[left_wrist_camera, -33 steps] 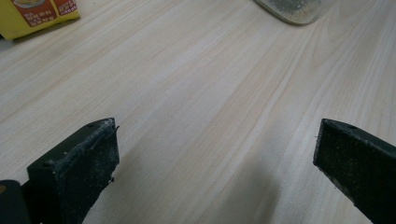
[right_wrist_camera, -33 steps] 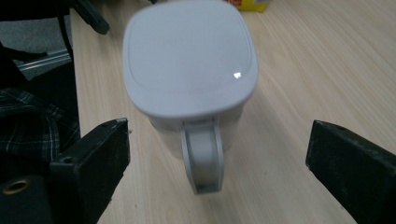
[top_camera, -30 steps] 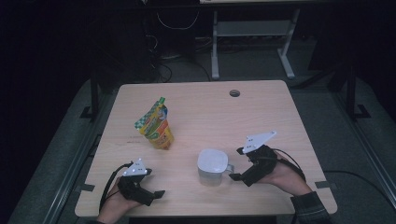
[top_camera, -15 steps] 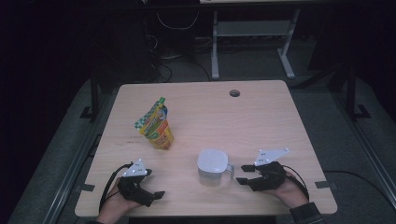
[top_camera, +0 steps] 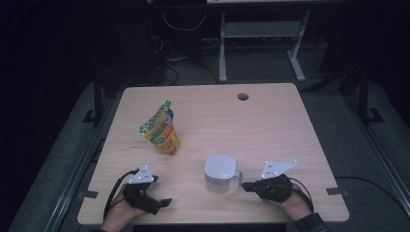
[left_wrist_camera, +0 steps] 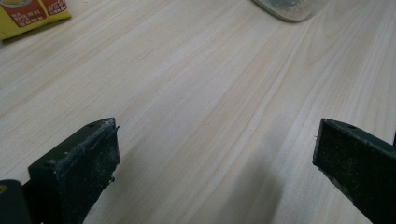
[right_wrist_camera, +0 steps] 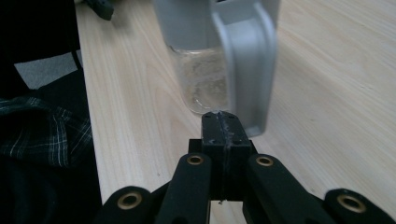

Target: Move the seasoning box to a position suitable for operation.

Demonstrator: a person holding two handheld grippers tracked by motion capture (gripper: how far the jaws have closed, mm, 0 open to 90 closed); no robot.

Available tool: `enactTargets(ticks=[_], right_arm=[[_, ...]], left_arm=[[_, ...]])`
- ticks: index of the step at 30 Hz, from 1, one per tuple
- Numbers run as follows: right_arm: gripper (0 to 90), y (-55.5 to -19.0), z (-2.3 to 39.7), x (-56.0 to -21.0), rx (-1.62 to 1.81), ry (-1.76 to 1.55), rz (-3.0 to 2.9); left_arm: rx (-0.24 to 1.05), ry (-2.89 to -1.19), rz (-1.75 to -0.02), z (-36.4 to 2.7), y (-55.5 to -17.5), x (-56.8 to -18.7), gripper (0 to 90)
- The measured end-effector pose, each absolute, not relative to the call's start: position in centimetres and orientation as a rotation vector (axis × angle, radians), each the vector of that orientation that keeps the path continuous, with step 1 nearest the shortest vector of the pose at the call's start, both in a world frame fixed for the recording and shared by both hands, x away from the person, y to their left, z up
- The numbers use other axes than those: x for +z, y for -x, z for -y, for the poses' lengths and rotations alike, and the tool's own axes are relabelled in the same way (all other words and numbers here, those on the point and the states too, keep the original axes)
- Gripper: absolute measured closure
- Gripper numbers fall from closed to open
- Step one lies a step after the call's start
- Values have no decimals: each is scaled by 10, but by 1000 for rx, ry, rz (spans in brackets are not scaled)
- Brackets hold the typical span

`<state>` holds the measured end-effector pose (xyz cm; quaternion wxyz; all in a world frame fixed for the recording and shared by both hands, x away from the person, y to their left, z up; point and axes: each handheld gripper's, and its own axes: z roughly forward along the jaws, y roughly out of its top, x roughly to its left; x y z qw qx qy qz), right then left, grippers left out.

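1. Grey-lidded clear jug [top_camera: 221, 172] stands at the desk's [top_camera: 270, 125] near edge; right gripper [right_wrist_camera: 223, 122] has just clenched empty, jaws meeting beside the handle [right_wrist_camera: 248, 65].
2. Pushing forward could topple it.
3. Left gripper [left_wrist_camera: 215, 154] rests released.

Dim, dark surroundings; soft close-ups

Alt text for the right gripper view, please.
The right gripper, jaws shut with nothing between them, points at the grey handle of a clear jug standing on a pale wooden table. A plaid sleeve lies at left.
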<state>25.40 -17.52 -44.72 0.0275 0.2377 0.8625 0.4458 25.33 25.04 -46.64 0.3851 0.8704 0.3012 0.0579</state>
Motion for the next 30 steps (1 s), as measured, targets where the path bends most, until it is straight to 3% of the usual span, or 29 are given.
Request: enactTargets(ticks=[30], right_arm=[[898, -276, 172, -450, 1376, -782, -2593]], left_arm=[[128, -2217, -755, -247, -254, -468, 0]])
